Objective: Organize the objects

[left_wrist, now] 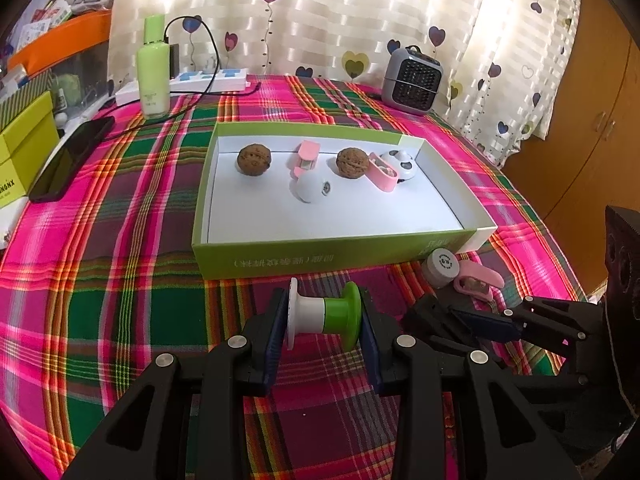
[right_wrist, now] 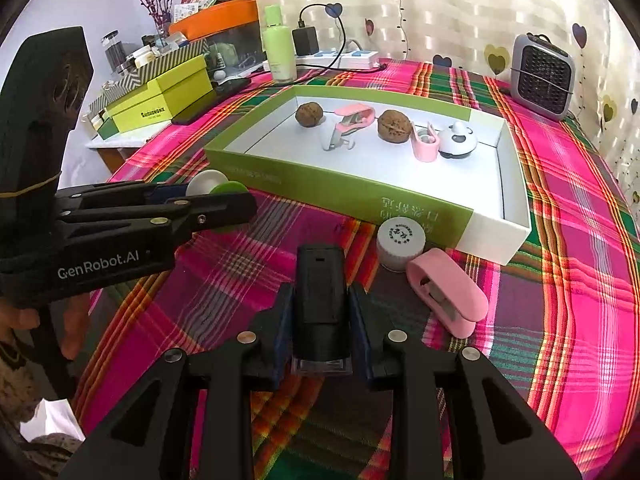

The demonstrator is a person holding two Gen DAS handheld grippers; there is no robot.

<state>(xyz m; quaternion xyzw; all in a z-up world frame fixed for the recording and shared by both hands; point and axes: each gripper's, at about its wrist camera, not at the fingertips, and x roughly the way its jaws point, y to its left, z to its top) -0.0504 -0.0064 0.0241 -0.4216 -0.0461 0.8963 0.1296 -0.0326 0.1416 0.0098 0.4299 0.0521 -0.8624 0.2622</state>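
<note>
My left gripper [left_wrist: 325, 320] is shut on a white-and-green spool-shaped piece [left_wrist: 326, 315], held sideways just in front of the green box [left_wrist: 320, 256]. My right gripper [right_wrist: 320, 320] is shut on a black block-shaped object [right_wrist: 320, 292] above the plaid cloth. The box [right_wrist: 360, 196] holds two walnuts [left_wrist: 254, 159] [left_wrist: 352, 163], pink clips [left_wrist: 305, 157], a white round piece [left_wrist: 310, 187] and a panda-patterned item [left_wrist: 402, 163]. A grey cap [right_wrist: 401, 242] and a pink clip [right_wrist: 448, 294] lie on the cloth outside the box's near corner.
A green bottle [left_wrist: 154, 68], a power strip [left_wrist: 208, 80] with a cable, a black phone [left_wrist: 70, 158] and a yellow-green carton [left_wrist: 24, 156] stand at the left. A grey heater [left_wrist: 412, 80] sits at the back right. Curtains hang behind the table.
</note>
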